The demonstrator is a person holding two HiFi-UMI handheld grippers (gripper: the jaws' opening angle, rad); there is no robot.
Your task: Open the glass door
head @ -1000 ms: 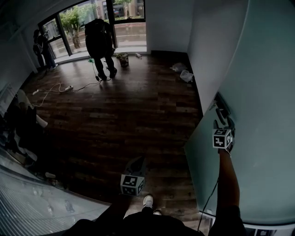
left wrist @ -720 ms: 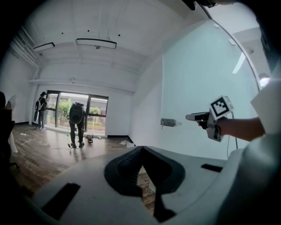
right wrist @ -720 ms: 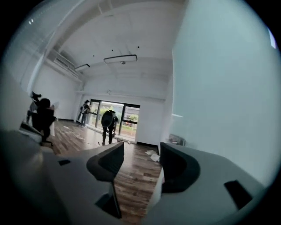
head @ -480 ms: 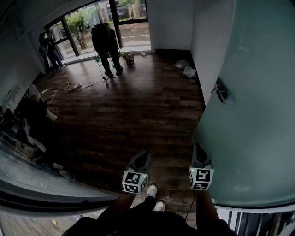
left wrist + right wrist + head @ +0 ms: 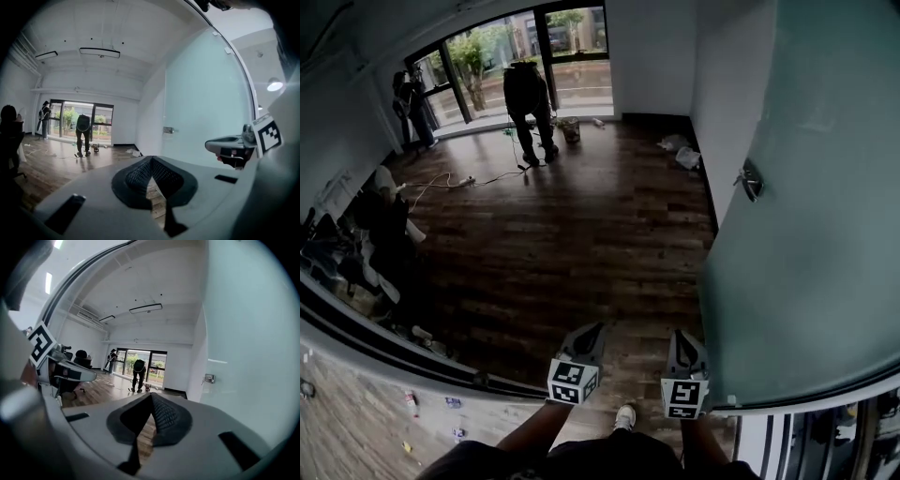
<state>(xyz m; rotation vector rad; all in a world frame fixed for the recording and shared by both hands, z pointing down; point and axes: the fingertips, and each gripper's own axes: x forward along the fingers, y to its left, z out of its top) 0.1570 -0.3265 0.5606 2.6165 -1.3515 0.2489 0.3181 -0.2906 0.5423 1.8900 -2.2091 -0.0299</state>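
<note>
Glass door (image 5: 806,234) stood at the right, angled into the room, its handle (image 5: 751,180) on the room-side face. Left gripper (image 5: 591,330) and right gripper (image 5: 682,336) lay side by side nearest the viewer, just left of the door's foot. Two persons (image 5: 528,98) stood far back before the windows (image 5: 572,37); a cable (image 5: 450,180) lay on the floor (image 5: 581,234) before them

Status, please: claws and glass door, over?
Left gripper and right gripper shut, empty. Glass door stands open, handle free. Two people far off by windows.
</note>
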